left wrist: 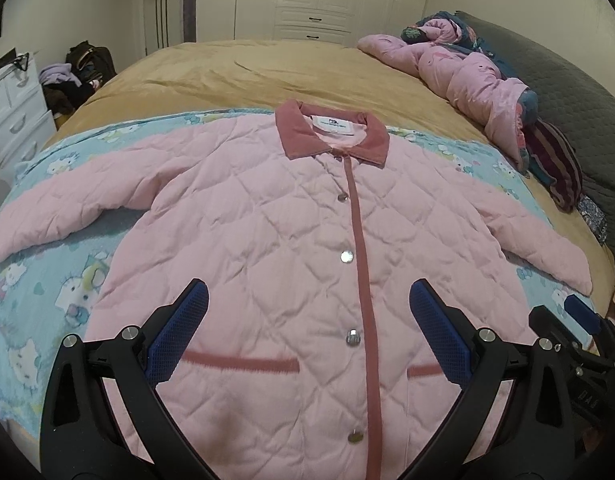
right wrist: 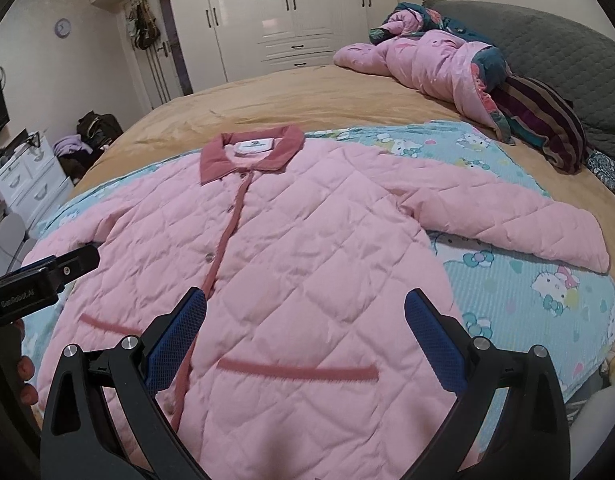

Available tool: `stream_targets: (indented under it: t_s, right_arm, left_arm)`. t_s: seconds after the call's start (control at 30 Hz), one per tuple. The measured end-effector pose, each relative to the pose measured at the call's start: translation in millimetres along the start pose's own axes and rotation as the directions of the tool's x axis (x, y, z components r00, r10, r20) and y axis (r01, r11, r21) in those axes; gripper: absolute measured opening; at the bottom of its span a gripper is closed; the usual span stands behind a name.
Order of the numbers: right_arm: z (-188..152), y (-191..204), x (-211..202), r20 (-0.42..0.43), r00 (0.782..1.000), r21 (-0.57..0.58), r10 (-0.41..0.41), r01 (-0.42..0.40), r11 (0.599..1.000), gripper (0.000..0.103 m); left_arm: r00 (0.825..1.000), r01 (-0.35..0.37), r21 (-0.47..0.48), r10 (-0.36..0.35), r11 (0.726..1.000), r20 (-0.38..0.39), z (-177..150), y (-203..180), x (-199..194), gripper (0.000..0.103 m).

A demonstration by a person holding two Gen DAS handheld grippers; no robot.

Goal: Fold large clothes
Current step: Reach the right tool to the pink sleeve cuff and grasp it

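While both my left gripper (left wrist: 307, 308) and right gripper (right wrist: 305, 316) hang spread and empty above the hem, the quilted pink jacket (left wrist: 291, 240) lies flat on the bed, collar (left wrist: 331, 136) away, each sleeve flung outward nearer its own-side gripper.

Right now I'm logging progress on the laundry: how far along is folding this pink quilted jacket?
Done: the pink quilted jacket lies flat, front up and snapped shut, on the Hello Kitty blanket, both sleeves spread out. In hand: nothing; the left gripper and right gripper hover open above its lower half. Left: every fold, sleeves included.
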State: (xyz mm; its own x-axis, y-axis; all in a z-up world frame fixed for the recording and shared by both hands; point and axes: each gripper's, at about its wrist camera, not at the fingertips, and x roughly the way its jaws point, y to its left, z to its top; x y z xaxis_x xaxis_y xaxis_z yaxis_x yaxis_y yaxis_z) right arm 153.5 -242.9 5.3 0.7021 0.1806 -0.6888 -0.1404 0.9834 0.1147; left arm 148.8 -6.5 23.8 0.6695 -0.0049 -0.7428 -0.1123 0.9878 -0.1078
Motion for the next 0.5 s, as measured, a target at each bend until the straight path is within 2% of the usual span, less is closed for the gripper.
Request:
stream_targets:
  t_s: [0.17,0.5]
  right_arm:
    - [18,-19,18,-0.003,1.000,0.037,-0.020,0.020,0.999,0.099]
    - [45,-73,48,0.002,0.995,0.125,-0.103,0.102,0.987,0.099]
  left_arm:
    - [1.000,0.026,0.000,-0.026,1.000,-0.005,15,-6,18,0.095]
    - [0.998,0.030,0.041,-0.028,0.999,-0.047,40,-29,55,0.095]
